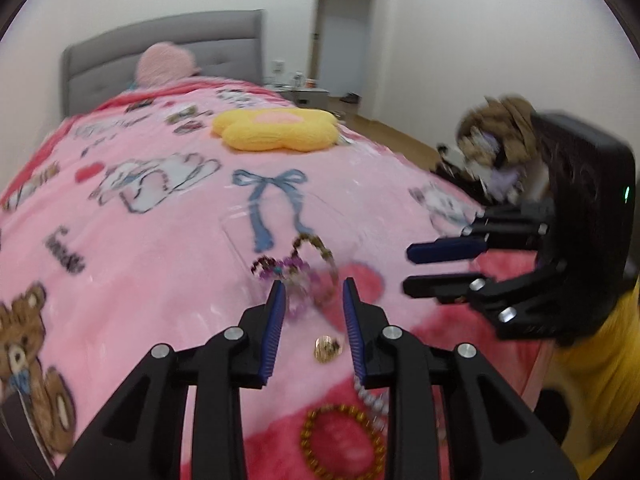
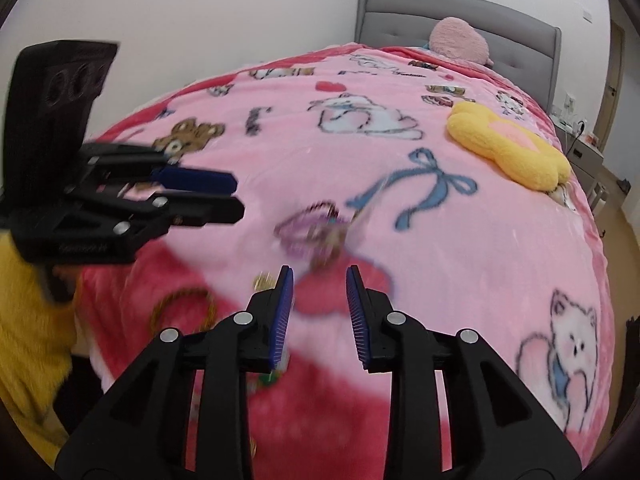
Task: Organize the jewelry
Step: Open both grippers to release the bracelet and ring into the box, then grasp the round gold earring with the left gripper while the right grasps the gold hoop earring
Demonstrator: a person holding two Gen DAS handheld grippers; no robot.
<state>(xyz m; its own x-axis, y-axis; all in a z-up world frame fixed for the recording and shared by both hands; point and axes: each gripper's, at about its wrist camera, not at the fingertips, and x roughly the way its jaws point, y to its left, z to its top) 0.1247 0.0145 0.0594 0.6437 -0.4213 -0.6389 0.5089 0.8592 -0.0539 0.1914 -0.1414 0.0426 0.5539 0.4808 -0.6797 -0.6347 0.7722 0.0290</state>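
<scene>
Both views are evenly and fairly brightly lit by soft indoor light; its source is not visible. Shadows are faint and there is no harsh glare, only a slight sheen on the pink blanket [image 1: 168, 264]. Fisheye distortion bulges the bed into a dome and darkens the corners into a black rim. Motion blur smears the beaded jewelry [image 1: 298, 270] just ahead of the left gripper [image 1: 314, 286], and more heavily ahead of the right gripper [image 2: 320, 274]. The claw bodies nearest each lens stay sharp.
</scene>
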